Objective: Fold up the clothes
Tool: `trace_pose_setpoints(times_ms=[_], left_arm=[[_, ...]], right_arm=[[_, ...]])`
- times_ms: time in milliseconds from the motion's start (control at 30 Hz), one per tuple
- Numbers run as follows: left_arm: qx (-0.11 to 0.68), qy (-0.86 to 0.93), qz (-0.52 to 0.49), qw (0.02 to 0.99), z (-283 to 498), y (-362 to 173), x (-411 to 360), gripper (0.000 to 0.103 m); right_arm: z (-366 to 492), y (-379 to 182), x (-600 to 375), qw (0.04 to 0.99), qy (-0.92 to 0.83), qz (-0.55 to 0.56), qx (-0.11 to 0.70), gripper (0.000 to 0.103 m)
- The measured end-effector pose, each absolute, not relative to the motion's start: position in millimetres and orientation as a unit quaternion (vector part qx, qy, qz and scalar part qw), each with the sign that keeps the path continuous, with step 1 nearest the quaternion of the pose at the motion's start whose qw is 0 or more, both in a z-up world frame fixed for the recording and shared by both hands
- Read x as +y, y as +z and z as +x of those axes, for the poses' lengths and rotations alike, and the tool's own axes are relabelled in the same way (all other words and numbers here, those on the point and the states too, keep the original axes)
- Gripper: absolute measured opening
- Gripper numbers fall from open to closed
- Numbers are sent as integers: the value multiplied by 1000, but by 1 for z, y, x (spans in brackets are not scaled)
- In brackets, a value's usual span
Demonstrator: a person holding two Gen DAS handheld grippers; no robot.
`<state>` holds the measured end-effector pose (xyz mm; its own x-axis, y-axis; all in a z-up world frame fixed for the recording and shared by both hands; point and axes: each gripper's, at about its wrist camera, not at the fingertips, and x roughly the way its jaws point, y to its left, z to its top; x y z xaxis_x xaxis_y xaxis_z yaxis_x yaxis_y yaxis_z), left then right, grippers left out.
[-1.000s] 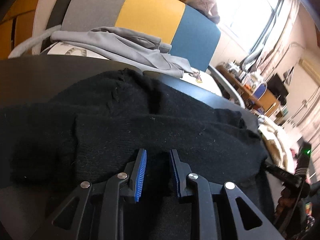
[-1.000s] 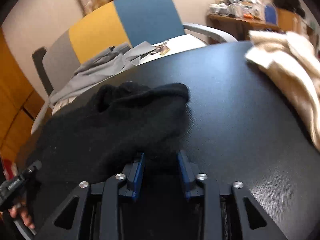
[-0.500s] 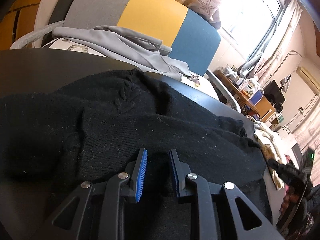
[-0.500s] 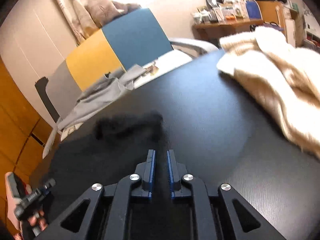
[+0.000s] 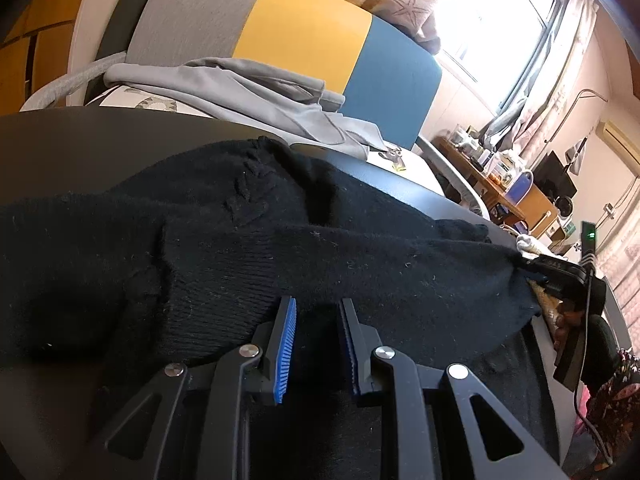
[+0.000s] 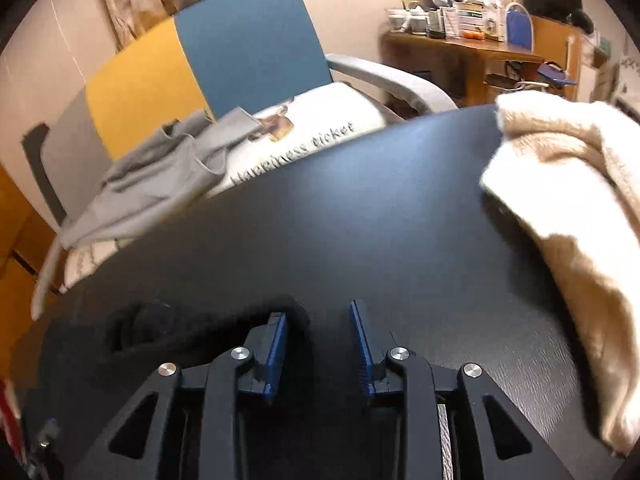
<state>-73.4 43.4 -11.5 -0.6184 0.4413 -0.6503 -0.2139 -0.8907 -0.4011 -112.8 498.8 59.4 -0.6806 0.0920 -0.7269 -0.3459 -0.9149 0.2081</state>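
Note:
A black knit sweater (image 5: 280,248) lies spread across the dark round table (image 5: 80,140). My left gripper (image 5: 317,308) sits at its near edge, blue pads closed on a thick fold of the knit. In the left wrist view the right gripper (image 5: 560,276) is at the sweater's far right corner. In the right wrist view my right gripper (image 6: 316,314) has its jaws opening. Only bare table (image 6: 360,208) shows between them, and the sweater's edge (image 6: 168,332) lies just outside the left finger (image 6: 276,344).
A cream knit garment (image 6: 568,200) is heaped on the table's right side. Behind the table stands a grey, yellow and blue chair (image 5: 304,32) with a grey garment (image 5: 240,88) draped over its seat. A cluttered wooden desk (image 6: 480,48) stands at the back right.
The right gripper had bunched sweater between its jaws, swung right, narrowed, and now stands wider with the knit outside them. The sweater lies stretched further right. The left gripper has stayed put.

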Motion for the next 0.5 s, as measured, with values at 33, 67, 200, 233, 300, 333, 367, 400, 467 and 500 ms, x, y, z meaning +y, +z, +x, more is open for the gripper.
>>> trace_pose_setpoints(times_ms=[33, 67, 200, 233, 300, 333, 367, 400, 467, 500], left_arm=[[-143, 888, -396, 184, -73, -12, 44, 22], [-143, 888, -395, 184, -73, -12, 44, 22], [-144, 888, -395, 185, -73, -12, 44, 22], [-144, 888, -395, 184, -72, -12, 44, 22], [-144, 889, -395, 184, -72, -12, 44, 22], [-145, 889, -394, 184, -72, -12, 44, 22], [-146, 888, -394, 185, -72, -12, 44, 22], [-147, 888, -394, 186, -72, -12, 43, 22], [-150, 887, -394, 188, -73, -13, 42, 22], [-151, 887, -394, 188, -73, -13, 42, 22]], right_arm=[[-112, 64, 498, 117, 907, -372, 158, 32], [-111, 68, 497, 110, 912, -367, 149, 32], [-115, 73, 504, 50, 911, -361, 190, 35], [-121, 70, 507, 44, 904, -371, 209, 37], [-135, 62, 513, 38, 884, -399, 240, 44], [-137, 62, 514, 48, 882, -401, 242, 44], [-139, 64, 516, 61, 884, -398, 238, 44], [-140, 66, 517, 75, 885, -396, 234, 44], [-142, 70, 519, 103, 886, -391, 226, 45], [-144, 72, 521, 117, 887, -388, 222, 46]])
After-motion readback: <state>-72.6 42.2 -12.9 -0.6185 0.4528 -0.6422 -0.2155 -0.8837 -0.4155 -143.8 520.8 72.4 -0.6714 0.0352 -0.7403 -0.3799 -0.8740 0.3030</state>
